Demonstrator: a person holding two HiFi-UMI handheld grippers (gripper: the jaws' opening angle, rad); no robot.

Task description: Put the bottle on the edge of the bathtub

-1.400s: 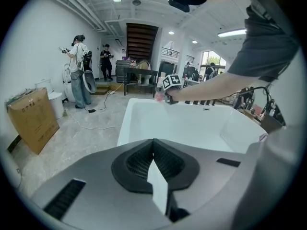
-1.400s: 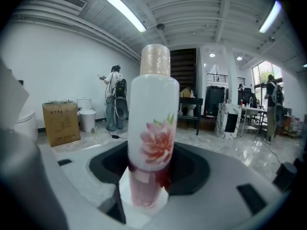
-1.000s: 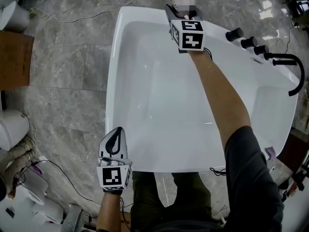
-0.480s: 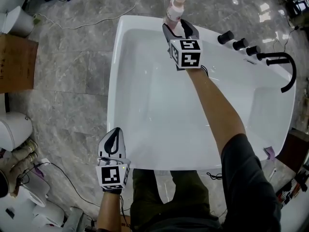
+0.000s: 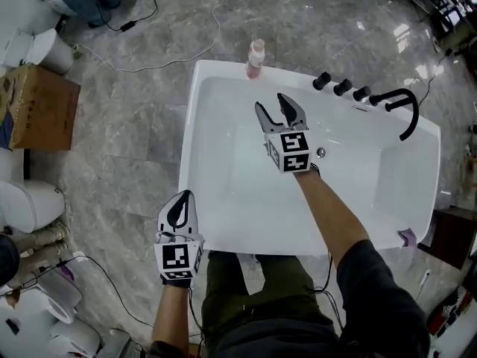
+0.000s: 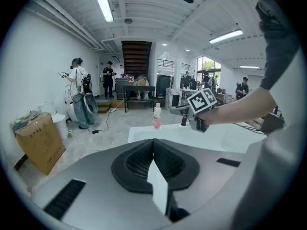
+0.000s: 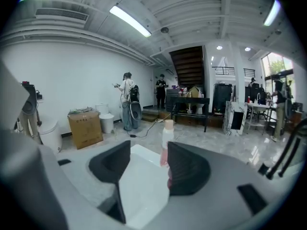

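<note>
over the bathtub [image 5: 195, 125], the right hand-held gripper [image 5: 270, 101] gapes empty; bottle [image 5: 256, 58] on rim near taps [image 5: 341, 88].

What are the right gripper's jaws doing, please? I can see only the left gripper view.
Observer: The right gripper has its jaws apart with nothing gripped; the bottle stands beyond them.
Operator: What else sits on that rim?
Observer: Three black knobs sit on the bathtub rim, to the bottle's right in the head view.
Operator: Where does my left gripper hang?
Observer: The left gripper is by the bathtub's near left corner.
</note>
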